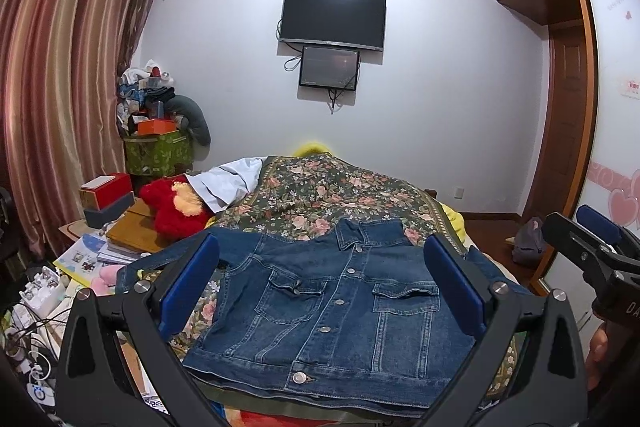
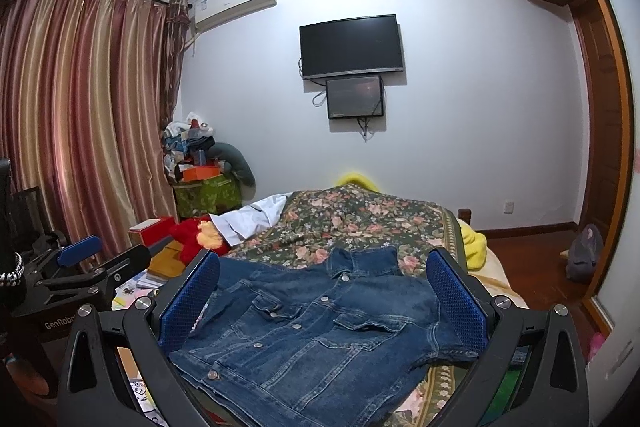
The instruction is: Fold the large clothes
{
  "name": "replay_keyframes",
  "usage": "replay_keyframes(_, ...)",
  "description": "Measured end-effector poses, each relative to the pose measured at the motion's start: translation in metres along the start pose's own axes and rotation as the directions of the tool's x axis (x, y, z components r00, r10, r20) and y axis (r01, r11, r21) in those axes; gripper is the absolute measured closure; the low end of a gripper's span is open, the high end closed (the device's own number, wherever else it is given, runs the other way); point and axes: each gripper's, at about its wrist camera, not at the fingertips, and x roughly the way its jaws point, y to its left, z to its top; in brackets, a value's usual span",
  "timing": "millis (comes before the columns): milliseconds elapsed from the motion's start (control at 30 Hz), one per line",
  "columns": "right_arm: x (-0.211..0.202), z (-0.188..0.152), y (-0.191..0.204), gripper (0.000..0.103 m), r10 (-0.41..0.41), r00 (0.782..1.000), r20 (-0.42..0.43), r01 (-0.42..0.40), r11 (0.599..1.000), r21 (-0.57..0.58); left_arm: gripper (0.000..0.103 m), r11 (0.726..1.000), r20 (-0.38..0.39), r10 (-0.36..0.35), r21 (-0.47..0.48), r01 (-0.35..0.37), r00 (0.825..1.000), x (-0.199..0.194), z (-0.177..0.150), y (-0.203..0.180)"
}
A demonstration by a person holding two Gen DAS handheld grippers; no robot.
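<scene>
A blue denim jacket (image 1: 332, 303) lies front-up and buttoned on the floral bedspread (image 1: 340, 195), collar toward the far wall, sleeves spread to the sides. It also shows in the right wrist view (image 2: 316, 331). My left gripper (image 1: 322, 275) is open and empty, held above the jacket's near hem, blue pads wide apart. My right gripper (image 2: 324, 287) is open and empty, also above the jacket near its hem. The right gripper shows at the right edge of the left wrist view (image 1: 592, 247); the left gripper shows at the left of the right wrist view (image 2: 92, 267).
A red plush toy (image 1: 176, 207) and a white garment (image 1: 228, 183) lie at the bed's left side. A cluttered side table with boxes (image 1: 106, 199) and books stands left. Curtains (image 1: 60, 67) hang left, a wardrobe (image 1: 568, 107) stands right. A yellow blanket (image 2: 474, 243) lies at the bed's right edge.
</scene>
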Motion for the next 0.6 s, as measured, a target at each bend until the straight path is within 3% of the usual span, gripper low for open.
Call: replay_keyframes(600,0.0024,-0.0006,-0.0009,0.000,0.001,1.000,0.000,-0.001,1.000,-0.006,0.000,1.000,0.004,0.002,-0.001,-0.002,1.000,0.0012,0.0005,0.0000)
